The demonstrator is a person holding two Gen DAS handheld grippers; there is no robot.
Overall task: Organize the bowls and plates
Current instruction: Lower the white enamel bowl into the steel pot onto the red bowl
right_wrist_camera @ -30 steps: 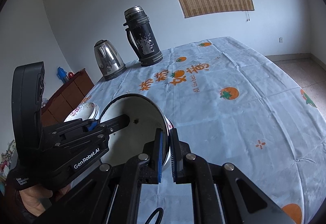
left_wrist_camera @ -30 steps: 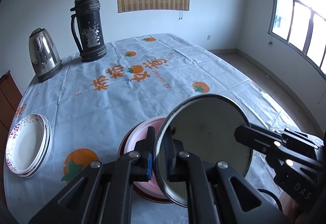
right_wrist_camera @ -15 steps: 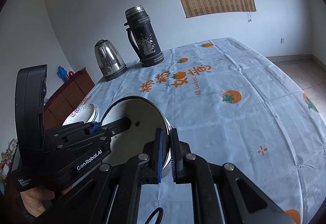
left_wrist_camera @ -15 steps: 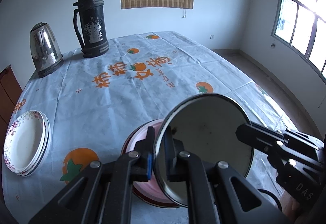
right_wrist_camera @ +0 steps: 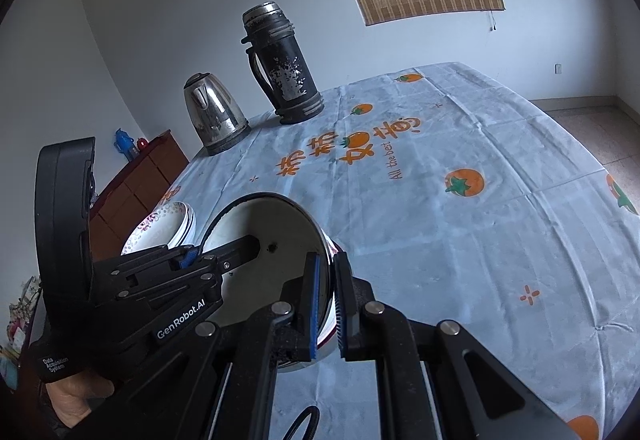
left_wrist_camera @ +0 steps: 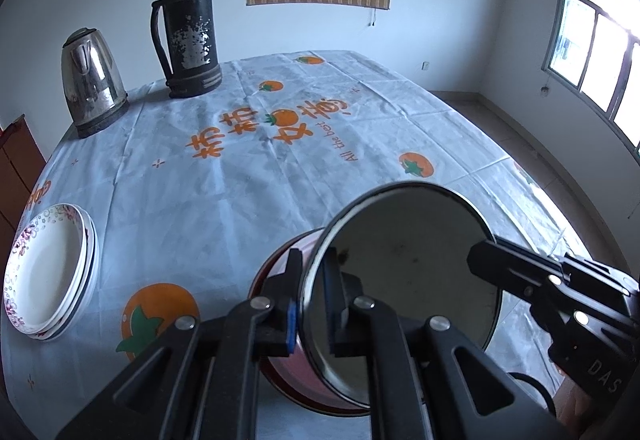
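A white enamel bowl [left_wrist_camera: 412, 276] with a dark rim is held up between both grippers, above the table. My left gripper [left_wrist_camera: 310, 304] is shut on its left rim. My right gripper [right_wrist_camera: 326, 300] is shut on its right rim; it also shows in the left wrist view [left_wrist_camera: 520, 276]. The bowl's inside shows in the right wrist view [right_wrist_camera: 264, 240]. Under it sits a pink bowl with a red rim [left_wrist_camera: 288, 268]. A stack of white floral plates [left_wrist_camera: 44, 268] lies at the table's left edge, also seen in the right wrist view [right_wrist_camera: 164, 224].
A black thermos [left_wrist_camera: 188, 24] and a steel kettle [left_wrist_camera: 90, 80] stand at the far left of the table. The round table carries a pale cloth with orange prints [left_wrist_camera: 300, 144]. A brown cabinet [right_wrist_camera: 136, 180] stands left of the table.
Both grippers and the white bowl have risen a little and tilted; the table scene has shifted down and left in view. The grips are unchanged.
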